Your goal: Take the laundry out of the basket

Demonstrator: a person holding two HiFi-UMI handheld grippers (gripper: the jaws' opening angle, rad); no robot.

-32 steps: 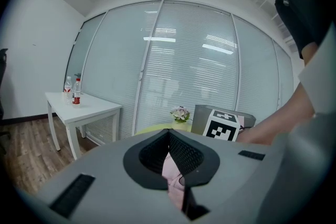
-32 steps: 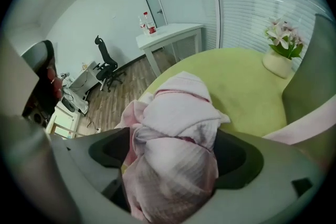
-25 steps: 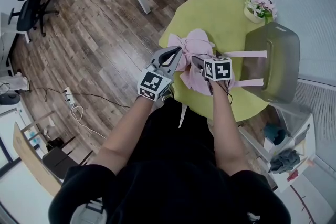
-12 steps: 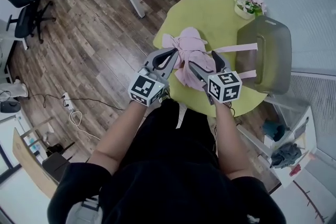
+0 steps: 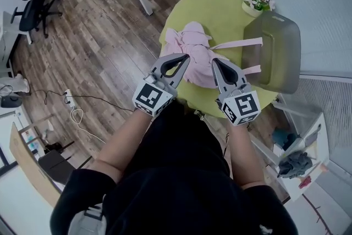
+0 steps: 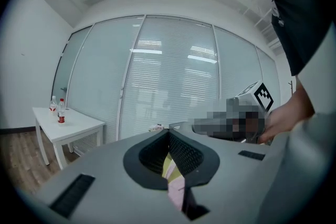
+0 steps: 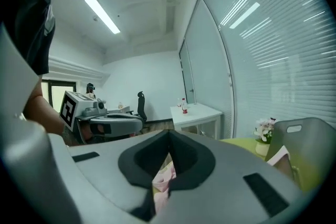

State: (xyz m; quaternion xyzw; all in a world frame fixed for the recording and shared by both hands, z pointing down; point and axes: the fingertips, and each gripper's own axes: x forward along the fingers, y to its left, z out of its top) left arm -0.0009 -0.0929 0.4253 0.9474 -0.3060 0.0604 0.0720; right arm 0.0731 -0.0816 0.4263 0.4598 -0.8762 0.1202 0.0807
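Pink laundry lies heaped near the middle of the green table. Two pink bands run from it to the grey basket, which sits tipped at the table's right edge. So I judge the job nearly done, with only those bands left to free.

My left tongs are closed on nothing. My right tongs have just snapped closed, also with nothing between them. Both hang above the table's near edge, clear of the cloth.

To finish well, I'd open the right tongs first, come down on a band close to the basket's mouth, bite the cloth fully, then draw it toward the near edge. The left tongs could steady the heap or the basket. I'd pull gently: the basket is at the very edge and might slide off, and the flowers stand just beside it at the far edge.
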